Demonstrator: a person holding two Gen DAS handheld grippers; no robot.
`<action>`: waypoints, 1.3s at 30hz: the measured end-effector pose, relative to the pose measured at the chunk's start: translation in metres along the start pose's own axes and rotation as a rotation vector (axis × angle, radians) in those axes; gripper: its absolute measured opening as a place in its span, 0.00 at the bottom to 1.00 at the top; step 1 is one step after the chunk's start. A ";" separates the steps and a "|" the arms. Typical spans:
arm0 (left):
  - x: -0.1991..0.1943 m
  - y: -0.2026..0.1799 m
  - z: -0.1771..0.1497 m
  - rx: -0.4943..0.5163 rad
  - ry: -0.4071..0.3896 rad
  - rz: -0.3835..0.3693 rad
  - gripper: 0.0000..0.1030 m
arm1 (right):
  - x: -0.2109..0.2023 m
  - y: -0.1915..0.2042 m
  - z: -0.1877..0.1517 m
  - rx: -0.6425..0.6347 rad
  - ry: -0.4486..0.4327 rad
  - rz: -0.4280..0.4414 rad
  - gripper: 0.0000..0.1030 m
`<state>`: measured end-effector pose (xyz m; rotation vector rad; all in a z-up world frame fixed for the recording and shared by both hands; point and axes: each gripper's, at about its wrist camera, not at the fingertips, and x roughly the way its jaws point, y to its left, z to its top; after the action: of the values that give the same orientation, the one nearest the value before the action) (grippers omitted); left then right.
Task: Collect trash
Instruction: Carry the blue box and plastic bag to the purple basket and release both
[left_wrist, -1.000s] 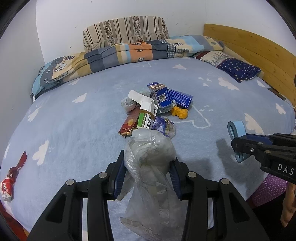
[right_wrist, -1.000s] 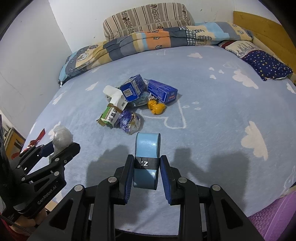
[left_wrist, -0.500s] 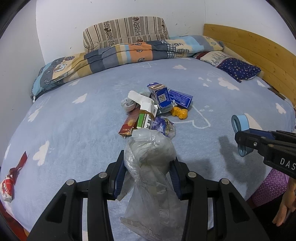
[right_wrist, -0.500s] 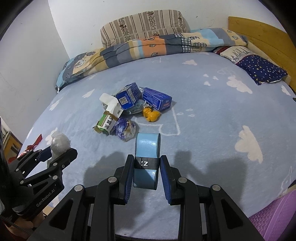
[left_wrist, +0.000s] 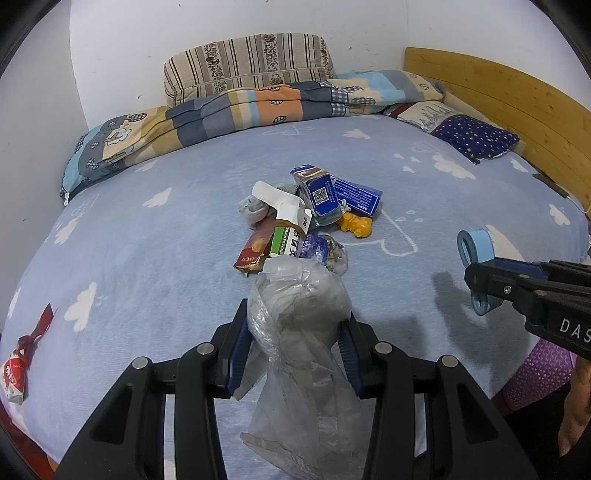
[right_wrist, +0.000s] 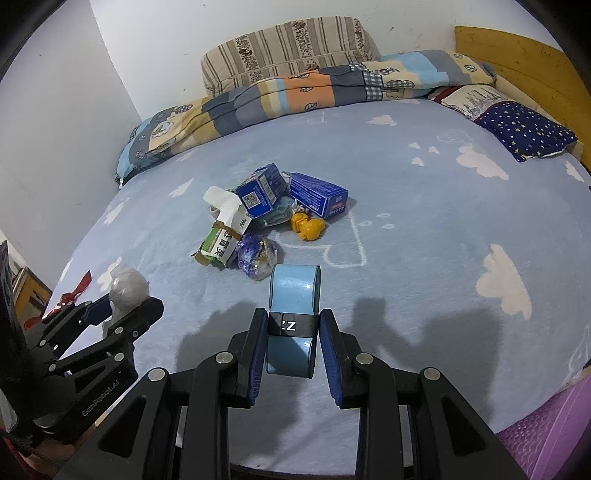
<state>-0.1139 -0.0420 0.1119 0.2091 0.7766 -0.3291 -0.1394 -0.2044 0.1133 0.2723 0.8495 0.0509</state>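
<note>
In the left wrist view, the left gripper (left_wrist: 293, 350) is clamped on a crumpled, translucent grey plastic bag (left_wrist: 301, 332) whose long axis runs up between the fingers, above the near edge of the bed (left_wrist: 155, 236); beyond lies a trash pile (left_wrist: 303, 221), and a red-and-white wrapper (left_wrist: 20, 360) sits at far left. In the right wrist view, the right gripper (right_wrist: 293, 343) pinches a light-blue tape roll (right_wrist: 293, 295) standing on edge, its hole axis running side to side; the wrapper is mostly hidden here.
</note>
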 end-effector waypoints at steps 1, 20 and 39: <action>0.000 0.000 0.000 -0.001 0.000 0.000 0.41 | -0.001 0.001 0.000 -0.013 -0.004 -0.011 0.29; -0.022 -0.053 0.026 0.108 -0.070 -0.266 0.41 | -0.068 -0.034 0.005 0.082 -0.109 -0.012 0.29; -0.048 -0.337 0.031 0.604 0.038 -0.772 0.41 | -0.228 -0.265 -0.129 0.564 -0.191 -0.306 0.29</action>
<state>-0.2486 -0.3542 0.1458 0.4807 0.7556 -1.2987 -0.4036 -0.4665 0.1315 0.6606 0.6929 -0.5009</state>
